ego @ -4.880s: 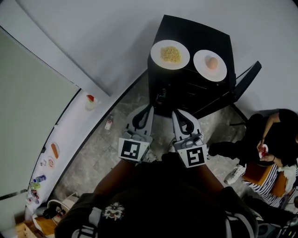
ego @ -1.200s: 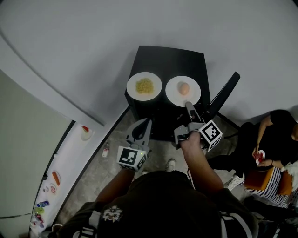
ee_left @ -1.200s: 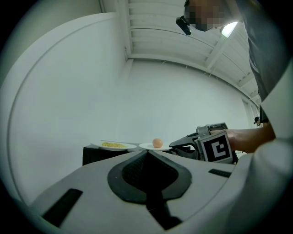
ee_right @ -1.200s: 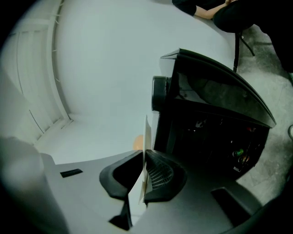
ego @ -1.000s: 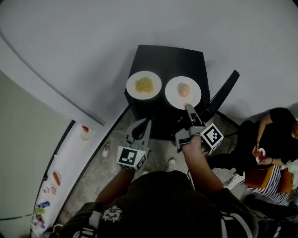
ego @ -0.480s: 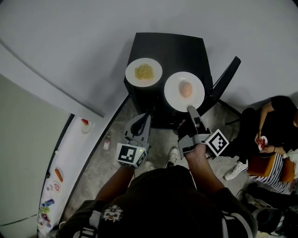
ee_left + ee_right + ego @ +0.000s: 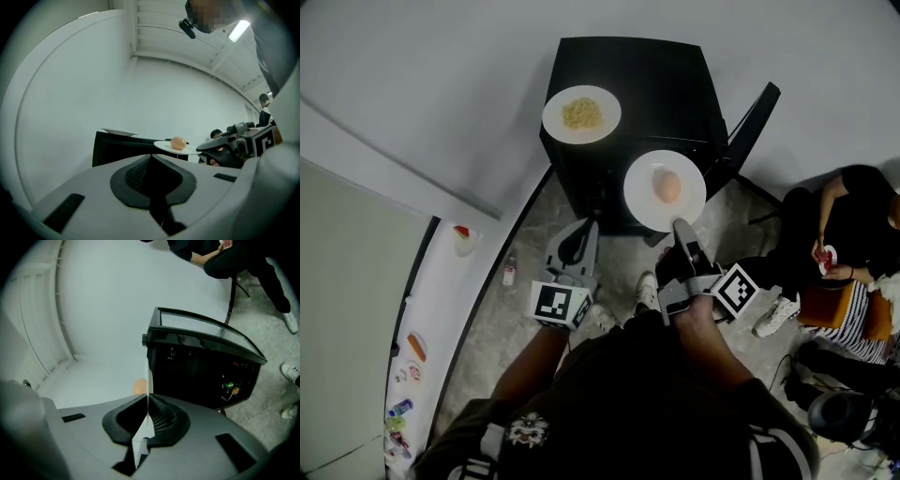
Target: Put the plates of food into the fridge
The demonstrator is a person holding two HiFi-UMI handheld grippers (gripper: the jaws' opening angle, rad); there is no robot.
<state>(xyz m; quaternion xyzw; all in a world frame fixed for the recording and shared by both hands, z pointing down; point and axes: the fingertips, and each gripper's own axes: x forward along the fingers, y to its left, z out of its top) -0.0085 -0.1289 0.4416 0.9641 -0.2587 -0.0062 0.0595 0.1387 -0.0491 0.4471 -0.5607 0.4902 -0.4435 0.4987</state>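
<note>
Nearest, the left gripper [image 7: 583, 228] hangs with jaws pressed together on nothing. The right gripper [image 7: 680, 226] clamps its jaws on the near rim of a white plate [image 7: 639, 202] bearing a round orange food [image 7: 667, 185], held level in front of the black tabletop [image 7: 656, 75]. Farther back, a second plate [image 7: 555, 120] of yellow food sits on that tabletop.

1. Noodle plate [image 7: 558, 122] on cabinet [image 7: 656, 75] top, front left corner.
2. Egg plate [image 7: 642, 202] off the cabinet, before it, right of noodle plate, rim between right gripper's [image 7: 680, 225] jaws.
3. Seated person [image 7: 848, 234] far right.
</note>
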